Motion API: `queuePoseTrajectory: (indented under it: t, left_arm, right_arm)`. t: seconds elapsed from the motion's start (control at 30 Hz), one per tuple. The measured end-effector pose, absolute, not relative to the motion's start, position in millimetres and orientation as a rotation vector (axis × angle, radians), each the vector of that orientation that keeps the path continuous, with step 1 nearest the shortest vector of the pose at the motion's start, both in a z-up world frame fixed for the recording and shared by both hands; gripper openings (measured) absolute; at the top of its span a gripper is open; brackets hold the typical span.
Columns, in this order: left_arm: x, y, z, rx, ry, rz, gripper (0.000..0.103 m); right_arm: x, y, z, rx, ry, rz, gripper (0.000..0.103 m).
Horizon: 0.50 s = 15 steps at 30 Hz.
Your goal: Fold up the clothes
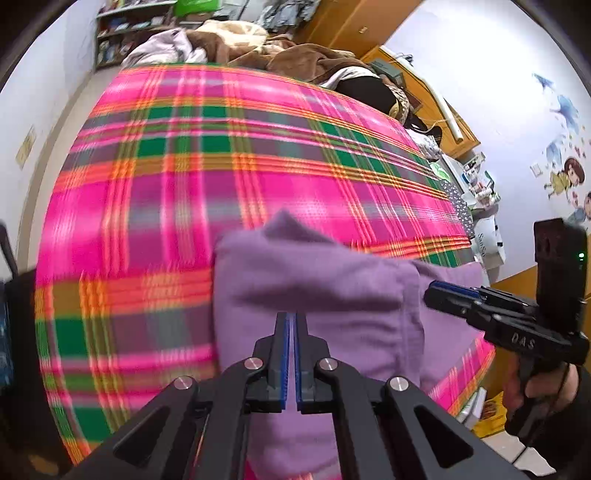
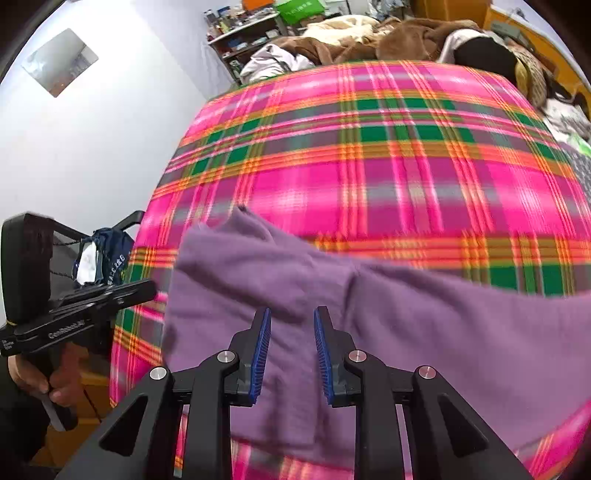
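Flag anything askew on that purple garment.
The purple garment lies bunched, not flat: its far corner sticks up in a peak on the plaid bedspread, and a thick fold ridge runs down its right side.

We see a purple garment of soft, matt, fleecy cloth lying on a plaid bedspread of woven cloth with a faint dotted texture. Above the garment, the left gripper and right gripper are matt black plastic with ribbed blue pads and shiny round metal pins. Beyond the bedspread, brown blankets look plush, and the cabinet is smooth wood.
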State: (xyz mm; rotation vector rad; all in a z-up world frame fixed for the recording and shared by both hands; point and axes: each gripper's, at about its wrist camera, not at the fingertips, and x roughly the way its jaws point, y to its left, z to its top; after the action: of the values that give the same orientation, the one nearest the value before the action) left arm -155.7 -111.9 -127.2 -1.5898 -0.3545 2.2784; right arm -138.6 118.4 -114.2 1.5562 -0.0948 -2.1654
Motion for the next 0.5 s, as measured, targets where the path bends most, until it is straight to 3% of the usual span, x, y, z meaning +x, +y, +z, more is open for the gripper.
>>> queuePoseTrajectory:
  t: [0.13, 0.23, 0.5]
  left_arm:
    - [-187, -102, -150, -1.657, -0.32, 2.247, 0.001]
    - [-200, -101, -171, -1.72, -0.327, 2.221, 0.001]
    - [-208, -115, -180, -1.781, -0.482, 2.14, 0.001]
  right_arm:
    - [-161, 109, -134, 1.625, -0.074, -2.155, 0.024]
    - [-175, 110, -157, 1.718, -0.09, -2.149, 0.016]
    - [-180, 121, -161, 1.742, -0.206, -2.126, 0.011]
